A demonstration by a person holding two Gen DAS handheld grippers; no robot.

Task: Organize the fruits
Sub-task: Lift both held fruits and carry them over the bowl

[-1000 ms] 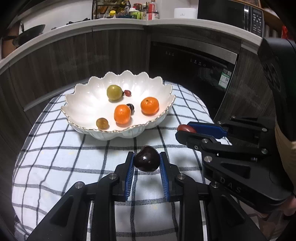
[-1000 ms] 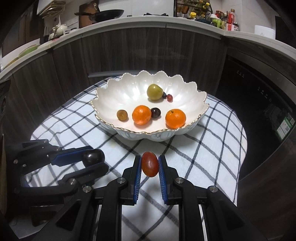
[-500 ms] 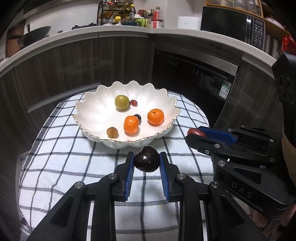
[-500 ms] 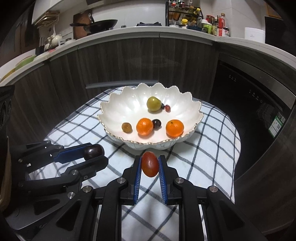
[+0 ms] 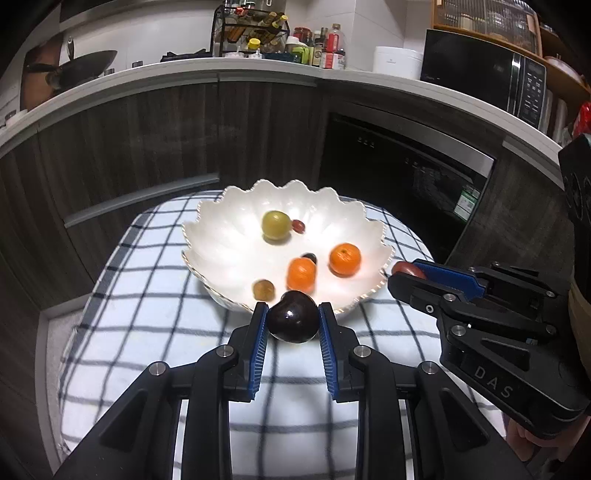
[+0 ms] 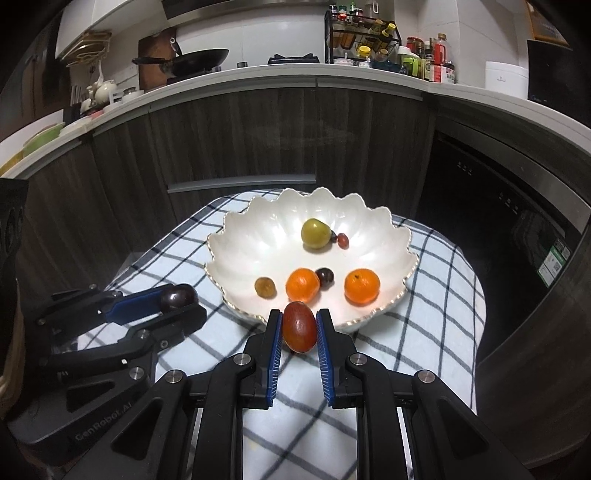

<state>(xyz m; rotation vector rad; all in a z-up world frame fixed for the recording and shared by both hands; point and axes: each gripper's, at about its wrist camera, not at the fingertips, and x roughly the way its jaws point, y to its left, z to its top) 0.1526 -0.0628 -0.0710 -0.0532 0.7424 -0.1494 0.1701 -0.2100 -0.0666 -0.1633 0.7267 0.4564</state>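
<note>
A white scalloped bowl (image 5: 221, 254) (image 6: 243, 258) sits on the checked cloth and holds several fruits: a green one (image 5: 275, 223) (image 6: 315, 233), two oranges (image 5: 344, 258) (image 6: 362, 286), small dark and red ones. My left gripper (image 5: 292, 322) is shut on a dark purple plum (image 5: 293, 321), held in the air just before the bowl's near rim; the plum (image 6: 178, 297) also shows at the left of the right wrist view. My right gripper (image 6: 298, 328) is shut on a red oval tomato (image 6: 299, 326), likewise before the near rim, and appears right of the bowl in the left wrist view, tomato (image 5: 406, 268) at its tips.
The black-and-white checked cloth (image 5: 147, 332) covers a small rounded table. Dark wood cabinets (image 6: 258, 140) and a built-in oven (image 5: 402, 173) stand close behind it. The counter above carries a wok (image 6: 195, 59), a spice rack (image 5: 255, 33) and a microwave (image 5: 487, 74).
Both grippers have risen and drawn back from the table, each keeping its fruit; the bowl now looks smaller and lower in both views. Nothing in the bowl has moved.
</note>
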